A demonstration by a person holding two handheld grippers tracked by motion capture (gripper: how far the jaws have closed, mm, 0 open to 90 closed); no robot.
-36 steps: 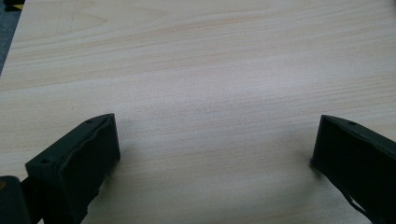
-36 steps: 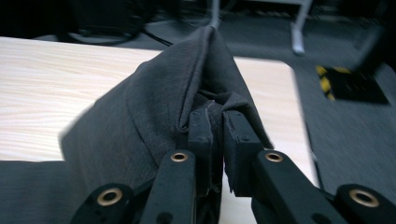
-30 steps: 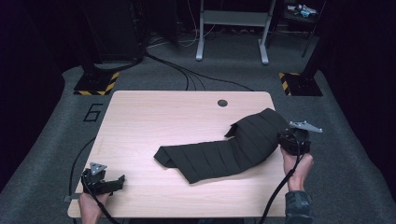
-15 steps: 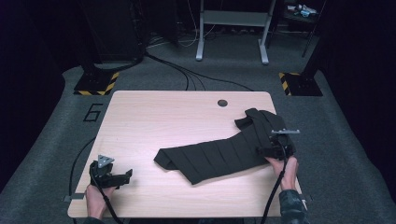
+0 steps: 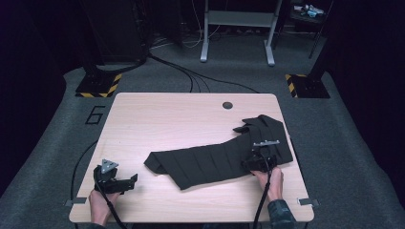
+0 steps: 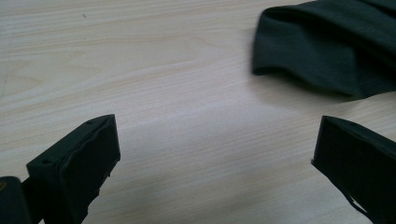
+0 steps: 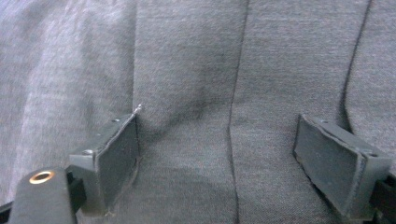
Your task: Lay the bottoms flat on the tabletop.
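Observation:
A dark pleated cloth (image 5: pixel 210 161) lies across the right half of the wooden table (image 5: pixel 162 119), its right end bunched in folds. My right gripper (image 5: pixel 251 165) rests low on the cloth near its right end. In the right gripper view its jaws (image 7: pixel 217 154) have just been opening and stand wide apart, pads clear, with pleated cloth (image 7: pixel 187 56) lying under and between them. My left gripper (image 5: pixel 130 182) hovers open over bare wood at the front left. In the left gripper view (image 6: pixel 217 154) the cloth's left tip (image 6: pixel 327 51) lies ahead to the right, apart from the jaws.
A round cable hole (image 5: pixel 227 105) sits near the table's far edge. Metal brackets (image 5: pixel 305 202) stick out at the front corners. Cables trail from both grippers over the front edge. Beyond the table are floor cables and stand feet with striped bases (image 5: pixel 100 87).
The right gripper let go of the cloth's lifted right end, which dropped into folds, and moved down and left onto the cloth. The left gripper edged slightly right.

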